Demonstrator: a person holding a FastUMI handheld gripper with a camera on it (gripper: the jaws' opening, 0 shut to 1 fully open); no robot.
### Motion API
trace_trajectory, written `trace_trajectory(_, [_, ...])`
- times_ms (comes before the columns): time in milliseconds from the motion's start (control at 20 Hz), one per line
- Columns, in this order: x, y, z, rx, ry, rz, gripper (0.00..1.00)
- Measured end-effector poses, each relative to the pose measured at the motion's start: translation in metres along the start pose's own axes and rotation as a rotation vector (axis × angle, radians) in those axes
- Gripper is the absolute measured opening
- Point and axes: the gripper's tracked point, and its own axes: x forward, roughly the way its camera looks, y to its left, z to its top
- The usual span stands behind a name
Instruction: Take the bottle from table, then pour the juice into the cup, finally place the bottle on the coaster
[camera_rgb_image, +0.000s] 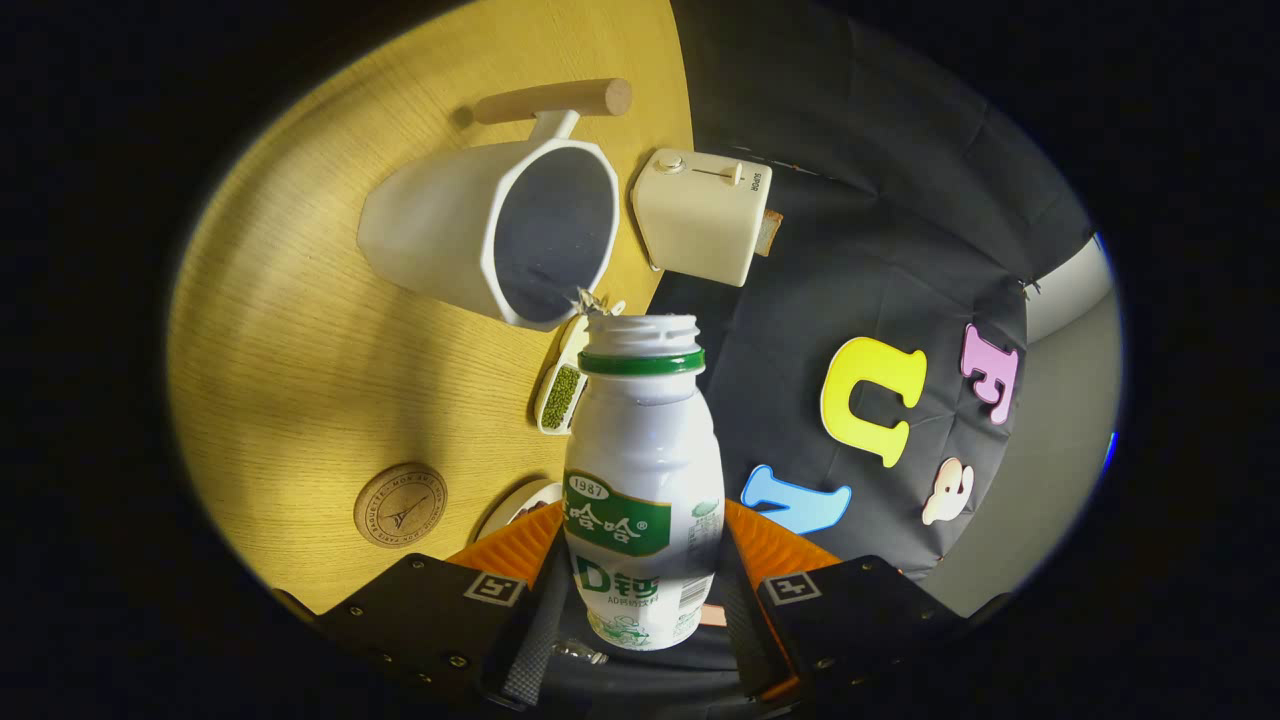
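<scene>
tongs (640, 590) clamped on open bottle (642, 480), frame centre. bottle mouth touches cup (490, 230) rim, upper centre. coaster (400, 505) lower left on bench (300, 350).

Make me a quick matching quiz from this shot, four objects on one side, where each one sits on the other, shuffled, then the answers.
Things:
1. bottle
2. cup
3. coaster
4. toaster

Places:
A. at the table's edge, beside the cup
B. flat on the table, apart from the cup, unoccupied
C. gripped between the gripper's fingers, cap off
D. just beyond the bottle's mouth, wooden handle at its far side

Pairs: 1-C, 2-D, 3-B, 4-A
</scene>
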Motion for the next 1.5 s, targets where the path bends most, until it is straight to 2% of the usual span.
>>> trace_trajectory(850, [-0.002, -0.013, 0.005, -0.125, 0.006, -0.047, 0.71])
trace_trajectory(1500, [-0.006, -0.015, 0.006, -0.161, 0.012, -0.055, 0.71])
